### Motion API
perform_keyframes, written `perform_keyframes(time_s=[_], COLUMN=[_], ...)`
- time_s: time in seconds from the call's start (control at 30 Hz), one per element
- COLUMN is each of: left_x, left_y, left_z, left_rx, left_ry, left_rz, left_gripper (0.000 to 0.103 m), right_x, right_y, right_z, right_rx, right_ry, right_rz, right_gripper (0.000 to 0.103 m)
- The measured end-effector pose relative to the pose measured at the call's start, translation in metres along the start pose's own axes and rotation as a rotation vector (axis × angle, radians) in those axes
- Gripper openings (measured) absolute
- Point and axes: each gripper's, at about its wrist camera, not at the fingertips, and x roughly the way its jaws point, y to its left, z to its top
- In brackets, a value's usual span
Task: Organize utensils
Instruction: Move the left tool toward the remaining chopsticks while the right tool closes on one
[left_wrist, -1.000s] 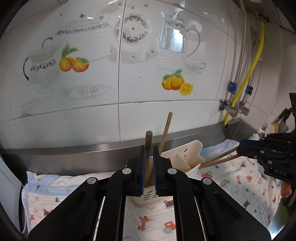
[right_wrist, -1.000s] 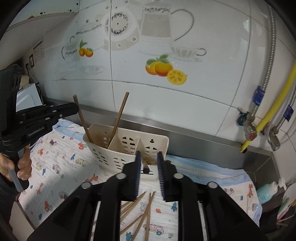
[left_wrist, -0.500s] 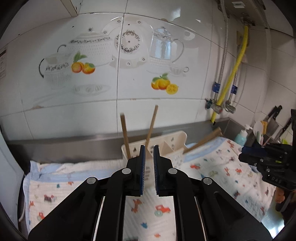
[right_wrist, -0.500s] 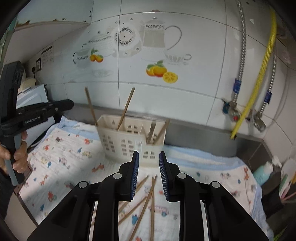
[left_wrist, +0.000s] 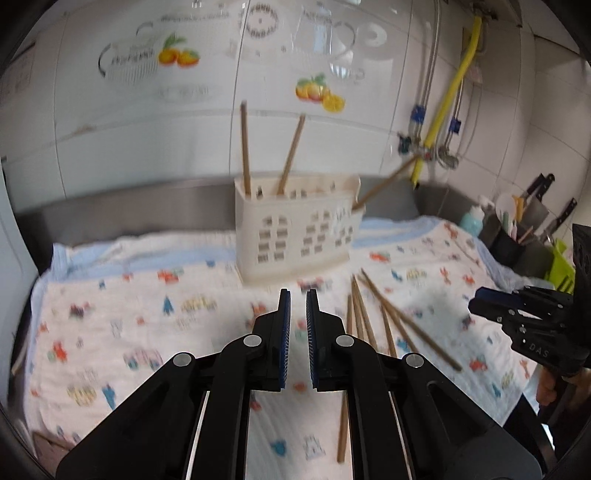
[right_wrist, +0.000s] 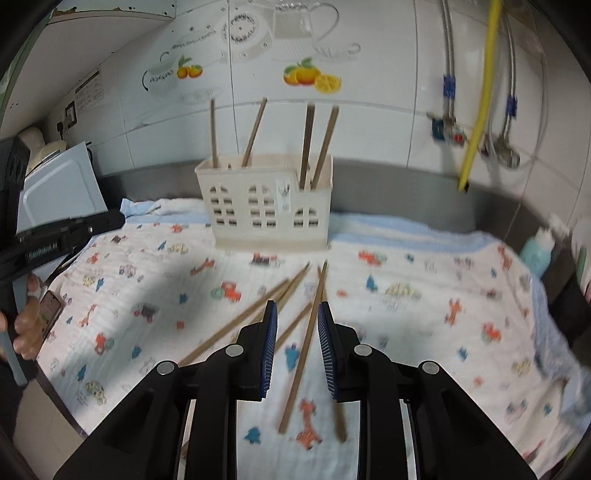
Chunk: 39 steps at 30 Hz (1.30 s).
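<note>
A cream plastic utensil caddy (left_wrist: 295, 236) (right_wrist: 266, 206) stands on a patterned cloth near the wall, with several wooden chopsticks (right_wrist: 306, 144) upright in it. Several loose chopsticks (left_wrist: 373, 325) (right_wrist: 303, 339) lie on the cloth in front of it. My left gripper (left_wrist: 297, 295) is empty, its jaws a narrow gap apart, held back from the caddy and left of the loose chopsticks. My right gripper (right_wrist: 295, 306) is open and empty, above the loose chopsticks. It also shows in the left wrist view (left_wrist: 476, 297).
The cloth (right_wrist: 406, 295) covers the counter. A teal bottle (right_wrist: 537, 251) and a holder with knives (left_wrist: 517, 236) stand at the right. A white appliance (right_wrist: 55, 192) sits at the left. Pipes and a yellow hose (right_wrist: 476, 92) run down the tiled wall.
Both grippers pulled back from the caddy and tilted down toward the cloth. The chopsticks released earlier stand in the caddy. The loose chopsticks now show in both views.
</note>
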Motion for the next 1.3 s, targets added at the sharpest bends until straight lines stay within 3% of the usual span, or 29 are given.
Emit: perform_keyframes(time_s=[0.23, 0.53, 1.0, 1.3], left_x=[0.007, 0.004, 0.006, 0.01], left_y=[0.004, 0.016, 0.01, -0.012], left_z=[-0.036, -0.057, -0.082, -0.098], left_rx=[-0.048, -0.1, -0.097, -0.056], left_ry=[0.055, 0.078, 0.127, 0.166], left_rz=[-0.018, -0.009, -0.032, -0.087], left_gripper=[0.009, 0.009, 0.009, 0.009], right_x=[0.016, 0.045, 0.074, 0.08], right_y=[0.004, 0.005, -0.004, -0.004], right_z=[-0.03, -0.056, -0.068, -0.07], right_rx=[0.03, 0.084, 0.13, 0.133], right_ry=[0.047, 0.1, 0.157, 0.166], right_rz=[-0.006, 0.001, -0.017, -0.021], right_gripper=[0.022, 0.022, 0.019, 0.017])
